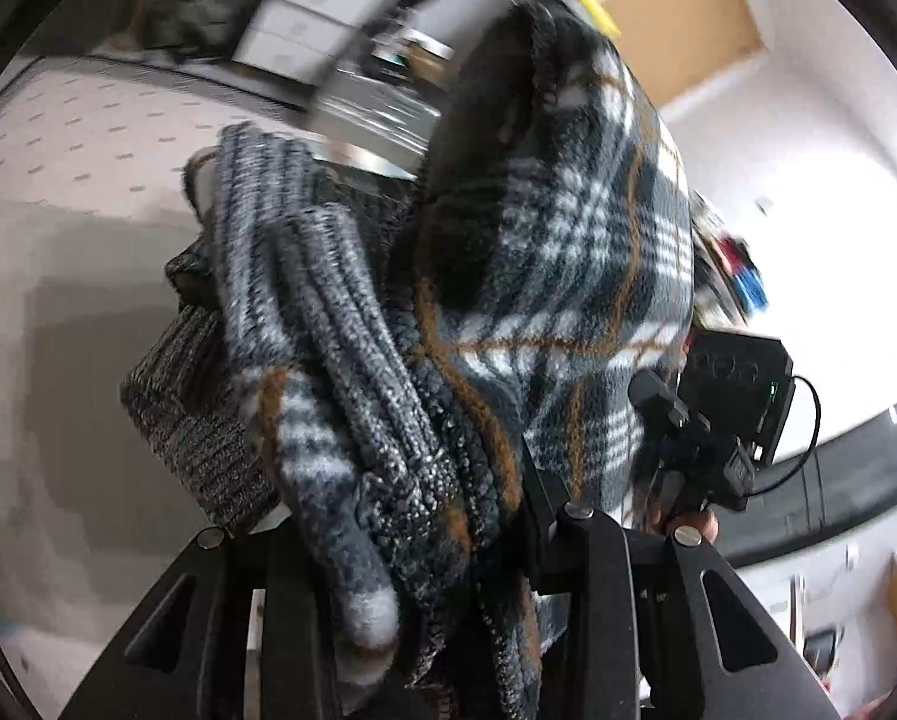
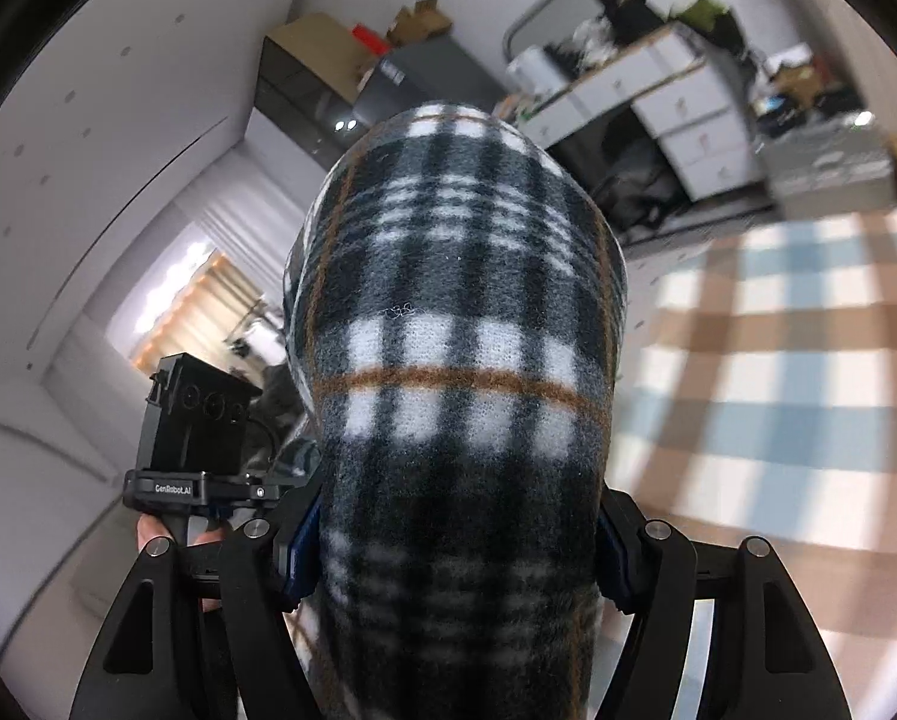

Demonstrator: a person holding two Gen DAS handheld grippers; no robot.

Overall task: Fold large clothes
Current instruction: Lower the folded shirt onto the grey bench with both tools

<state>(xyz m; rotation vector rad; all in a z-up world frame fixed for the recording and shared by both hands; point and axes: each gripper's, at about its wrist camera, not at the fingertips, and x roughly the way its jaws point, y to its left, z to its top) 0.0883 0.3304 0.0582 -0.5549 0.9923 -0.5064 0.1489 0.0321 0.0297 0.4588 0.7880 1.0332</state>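
Big plaid fleece (image 2: 460, 360) hangs bunched in the air, carried by both grippers, well above the checked sheet (image 2: 778, 372) on the bed. Step in hand, as I judge it: lift and carry the garment to spread it for folding.

To do it well: keep both grips at equal height so the cloth hangs w/o twisting, pull the two apart till the held edge goes taut, then lower onto the sheet flat.

Right gripper (image 2: 457, 546) pinches a thick roll of fleece, jaws held wide by the bulk, blue pads tight against each side. Left gripper (image 1: 442, 546) clamps a narrower wad: fleece plus a ribbed knit part (image 1: 328, 312), prob. cuff or collar, can't tell which. That knit bit dangles loose; may snag or fold under when laid down, so shake it out first.
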